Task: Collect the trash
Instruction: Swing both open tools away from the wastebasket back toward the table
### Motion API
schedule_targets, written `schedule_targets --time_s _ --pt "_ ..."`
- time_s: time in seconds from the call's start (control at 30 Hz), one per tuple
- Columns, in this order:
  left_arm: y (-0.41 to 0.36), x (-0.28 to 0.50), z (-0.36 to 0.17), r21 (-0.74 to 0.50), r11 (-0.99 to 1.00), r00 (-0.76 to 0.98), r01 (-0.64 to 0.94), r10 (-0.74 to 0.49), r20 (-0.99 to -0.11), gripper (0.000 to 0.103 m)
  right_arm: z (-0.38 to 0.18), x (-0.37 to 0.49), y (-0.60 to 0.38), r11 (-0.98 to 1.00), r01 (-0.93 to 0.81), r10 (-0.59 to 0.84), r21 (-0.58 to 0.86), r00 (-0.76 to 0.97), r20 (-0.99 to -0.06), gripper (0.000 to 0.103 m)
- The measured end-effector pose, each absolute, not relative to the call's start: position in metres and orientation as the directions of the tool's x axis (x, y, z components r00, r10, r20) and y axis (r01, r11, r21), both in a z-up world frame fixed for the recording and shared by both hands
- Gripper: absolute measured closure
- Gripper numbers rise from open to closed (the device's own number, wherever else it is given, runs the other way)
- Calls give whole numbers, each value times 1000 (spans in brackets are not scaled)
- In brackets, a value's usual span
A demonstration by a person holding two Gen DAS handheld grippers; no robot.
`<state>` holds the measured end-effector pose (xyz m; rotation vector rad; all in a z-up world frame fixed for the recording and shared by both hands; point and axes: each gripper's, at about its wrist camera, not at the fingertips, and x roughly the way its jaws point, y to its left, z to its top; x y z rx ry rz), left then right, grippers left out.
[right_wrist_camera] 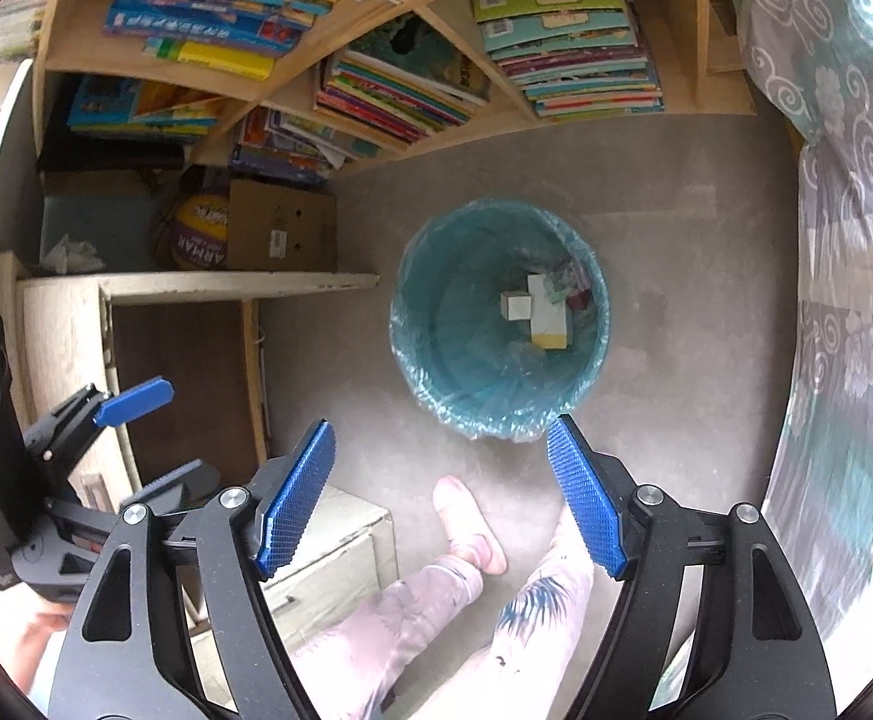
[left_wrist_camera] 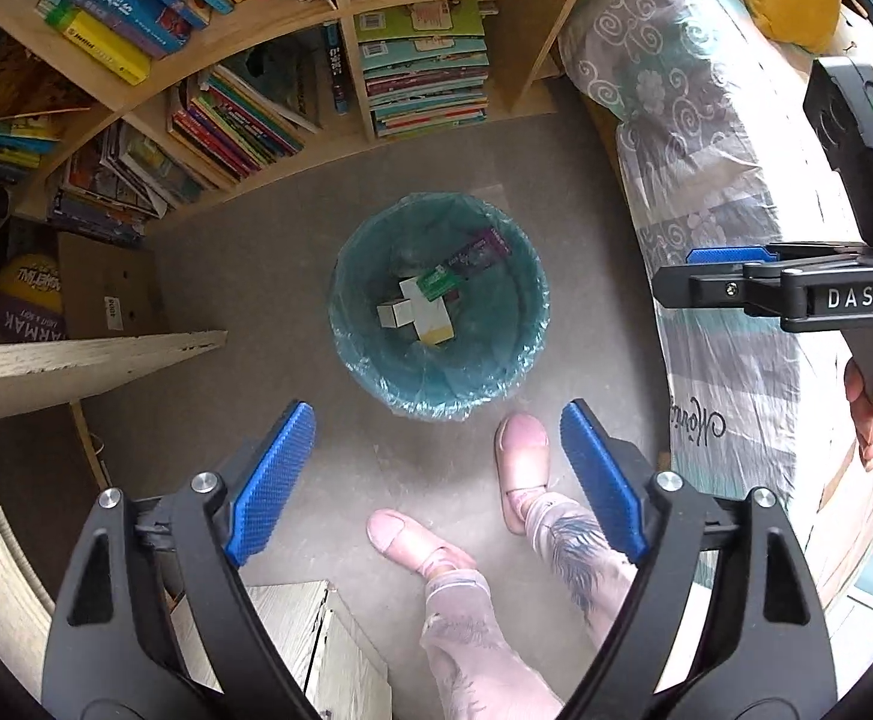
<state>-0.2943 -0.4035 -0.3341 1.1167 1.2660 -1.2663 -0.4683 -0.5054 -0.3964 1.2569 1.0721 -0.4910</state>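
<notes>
Both grippers are held above the floor, and a teal bin (left_wrist_camera: 439, 312) lined with a clear bag is seen below them on the grey floor (left_wrist_camera: 280, 276). The left gripper (left_wrist_camera: 436, 468) is pointed straight down, its blue pads (left_wrist_camera: 271, 483) spread wide with nothing caught between them; only floor and a pair of pink slippers (left_wrist_camera: 523, 462) are framed in the gap. The right gripper (right_wrist_camera: 441, 489) is angled down toward the bin, its jaws likewise released and empty, the bin's near rim (right_wrist_camera: 496, 420) sitting just beyond the fingertips.

The trash is found inside the bin: a white and yellow carton (left_wrist_camera: 430, 315), a small grey-white box (left_wrist_camera: 393, 313) touching it, a green-labelled packet (left_wrist_camera: 439, 281) and a dark purple wrapper (left_wrist_camera: 478, 253) lying against the far wall. From the right wrist view the same carton (right_wrist_camera: 547, 318) is seen at the bottom, toward the right side.

A wooden bookshelf (left_wrist_camera: 340, 138) packed with books is seen behind the bin, a cardboard box (right_wrist_camera: 283, 234) is parked at its left, and a patterned bed cover (left_wrist_camera: 706, 192) is draped along the right. The person's legs in pale printed trousers (right_wrist_camera: 412, 612) are seen at the near edge, close to the bin
</notes>
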Motion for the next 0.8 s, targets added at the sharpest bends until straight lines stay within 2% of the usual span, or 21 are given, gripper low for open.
schedule_targets --time_s 0.3,0.67,0.8 --pt "-361 -272 -283 -57 61 -53 997 -68 -996 21 -348 -451 -480 423 751 251 507 440 -862 29" --pt "-268 -212 -164 -4 130 24 991 -214 -976 17 -219 -355 -436 704 528 185 474 508 -841 29" --pt "-233 -185 -129 21 186 70 982 -263 -962 15 -180 -311 -416 771 447 167 453 545 -822 20"
